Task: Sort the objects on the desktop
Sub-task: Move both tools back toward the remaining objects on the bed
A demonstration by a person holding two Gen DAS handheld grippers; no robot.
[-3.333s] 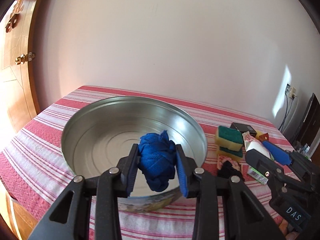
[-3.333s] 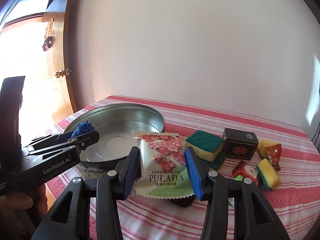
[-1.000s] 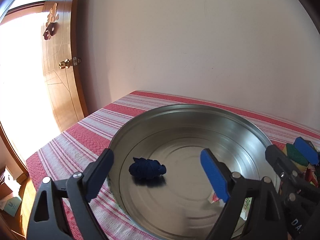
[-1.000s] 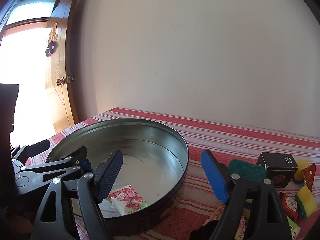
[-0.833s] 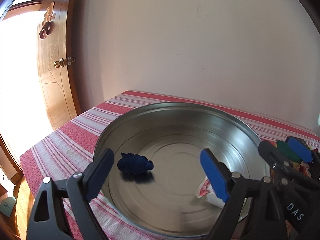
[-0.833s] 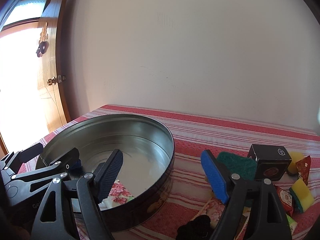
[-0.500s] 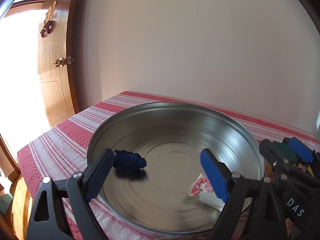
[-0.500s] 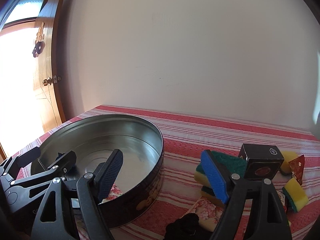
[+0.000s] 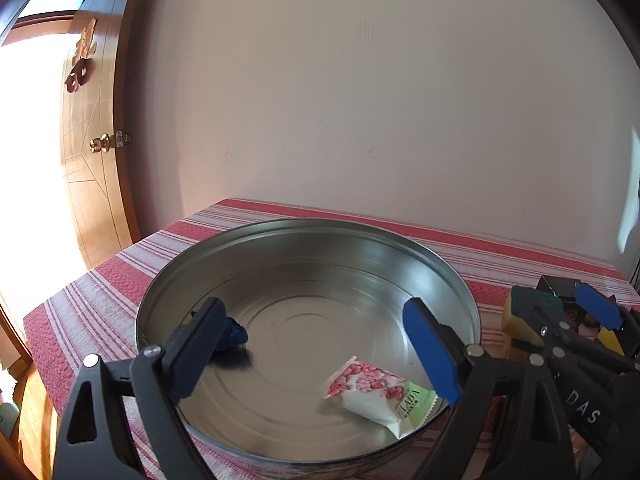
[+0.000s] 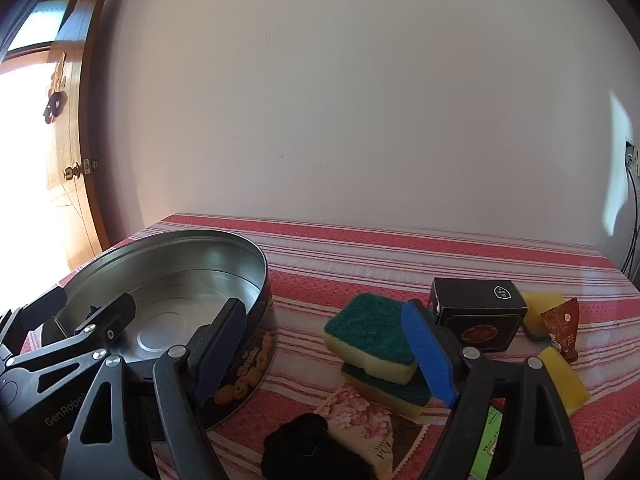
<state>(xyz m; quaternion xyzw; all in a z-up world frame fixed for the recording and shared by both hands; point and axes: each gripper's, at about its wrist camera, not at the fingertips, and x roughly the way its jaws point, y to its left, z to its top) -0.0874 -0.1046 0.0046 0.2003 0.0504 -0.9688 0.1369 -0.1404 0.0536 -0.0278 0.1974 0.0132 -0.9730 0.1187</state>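
A round metal tin [image 9: 448, 272] sits on the red striped tablecloth; it also shows in the right wrist view [image 10: 260, 276]. Inside lie a blue cloth ball [image 9: 236, 334], partly hidden by my left finger, and a Pulada snack packet [image 9: 380, 394]. My left gripper [image 9: 316, 352] is open and empty over the tin's near side. My right gripper [image 10: 324, 352] is open and empty, right of the tin, above two stacked green-and-yellow sponges [image 10: 372, 340], a black cloth ball [image 10: 316, 444] and a second Pulada packet [image 10: 372, 428].
A black box [image 10: 478, 314], a red snack packet [image 10: 564, 330] and yellow sponges [image 10: 564, 380] lie at the right. The wall is close behind the table. A wooden door [image 9: 92, 152] stands at the left. The right gripper's body [image 9: 576, 344] is beside the tin.
Both grippers have let go of the blue cloth and the Pulada packet into the tin. Both have since drawn back, the right one swinging right towards the sponges.
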